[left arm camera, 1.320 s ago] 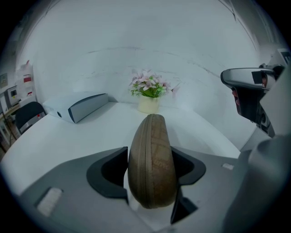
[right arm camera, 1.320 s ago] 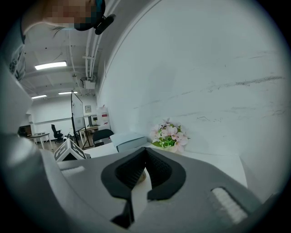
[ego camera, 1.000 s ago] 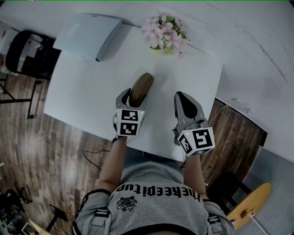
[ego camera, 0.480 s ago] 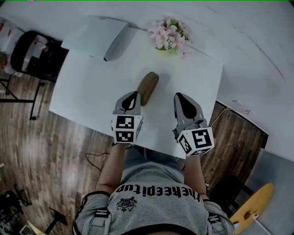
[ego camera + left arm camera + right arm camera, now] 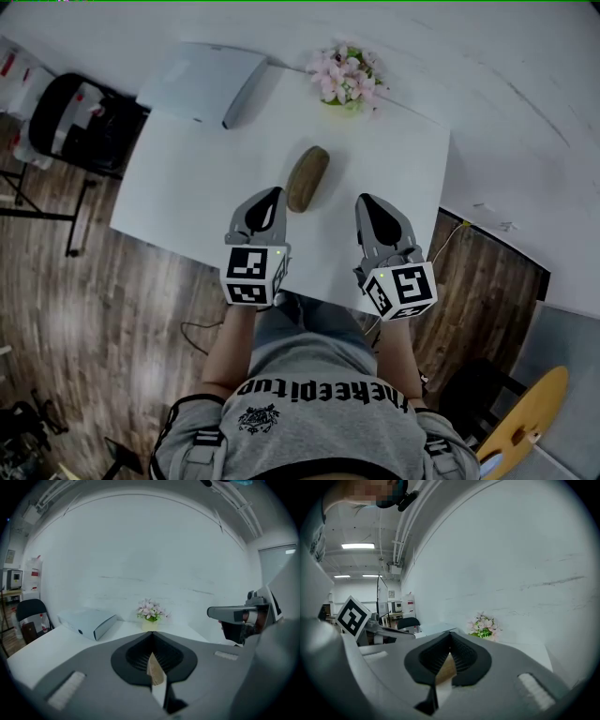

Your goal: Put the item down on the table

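Nearest the camera, the person's grey shirt [image 5: 319,398] carries a line of print that reads upside down from the head view. It looks like "thekeepitup", and the emblem under it is too small to read. Just beyond, each marker cube [image 5: 253,275] shows black-and-white square patterns, not words.

The left tool [image 5: 270,199] has just been closing. Its jaws now meet at the tips with nothing between them. The right tool [image 5: 368,204] is pinched together the same way and is also empty. Both hang over the near edge of the white desk [image 5: 187,187].

The brown oblong item [image 5: 307,178] lies flat on the desk, ahead of the two tools and closer to the left one, with neither touching it. Its long axis runs away from the person, and the far end leans a little to the right, toward the flowers.

Only the head view shows the item whole. In each gripper view it is just a brown sliver in the slot behind the closed tips. The left gripper view alone shows a round finger hole in the spine of the pale file box [image 5: 197,80], and it has the right tool at its right edge. The right gripper view alone takes in the ceiling strip lights [image 5: 358,546] and the room beyond the left cube. The wall notices in both gripper views are too small to read.

Farthest off, the pink flowers [image 5: 345,77] stand in a pot at the desk's back edge against the white wall [image 5: 487,84].
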{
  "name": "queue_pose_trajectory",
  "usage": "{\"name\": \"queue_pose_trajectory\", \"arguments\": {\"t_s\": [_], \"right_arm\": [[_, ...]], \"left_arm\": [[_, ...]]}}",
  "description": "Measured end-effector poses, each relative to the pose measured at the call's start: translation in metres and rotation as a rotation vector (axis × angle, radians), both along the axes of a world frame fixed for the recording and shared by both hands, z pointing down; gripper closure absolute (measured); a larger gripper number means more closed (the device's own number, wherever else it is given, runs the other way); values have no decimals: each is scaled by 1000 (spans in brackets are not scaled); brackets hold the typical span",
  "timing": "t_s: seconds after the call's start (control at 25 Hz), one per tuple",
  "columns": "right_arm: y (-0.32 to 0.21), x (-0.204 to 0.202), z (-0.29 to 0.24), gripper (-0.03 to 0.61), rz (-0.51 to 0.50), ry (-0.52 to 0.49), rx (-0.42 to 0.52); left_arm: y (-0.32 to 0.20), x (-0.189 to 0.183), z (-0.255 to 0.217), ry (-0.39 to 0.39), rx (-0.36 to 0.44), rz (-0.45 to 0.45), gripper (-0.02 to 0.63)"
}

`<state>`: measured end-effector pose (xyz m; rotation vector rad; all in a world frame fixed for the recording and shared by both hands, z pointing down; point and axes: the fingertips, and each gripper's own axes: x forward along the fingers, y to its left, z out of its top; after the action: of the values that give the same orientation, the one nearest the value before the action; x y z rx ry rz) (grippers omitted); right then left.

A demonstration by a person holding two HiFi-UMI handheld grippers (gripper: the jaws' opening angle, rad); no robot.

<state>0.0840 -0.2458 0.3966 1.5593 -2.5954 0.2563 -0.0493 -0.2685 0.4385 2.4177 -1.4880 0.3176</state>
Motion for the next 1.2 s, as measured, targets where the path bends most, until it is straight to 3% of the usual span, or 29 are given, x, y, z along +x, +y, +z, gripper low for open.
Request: {"name": "queue_pose_trajectory", "arguments": {"t_s": [1.2], "right_arm": [[89,-35,-44,578,57,29,132]], "left_arm": [[87,-42,-92,51,270,72,595]]}}
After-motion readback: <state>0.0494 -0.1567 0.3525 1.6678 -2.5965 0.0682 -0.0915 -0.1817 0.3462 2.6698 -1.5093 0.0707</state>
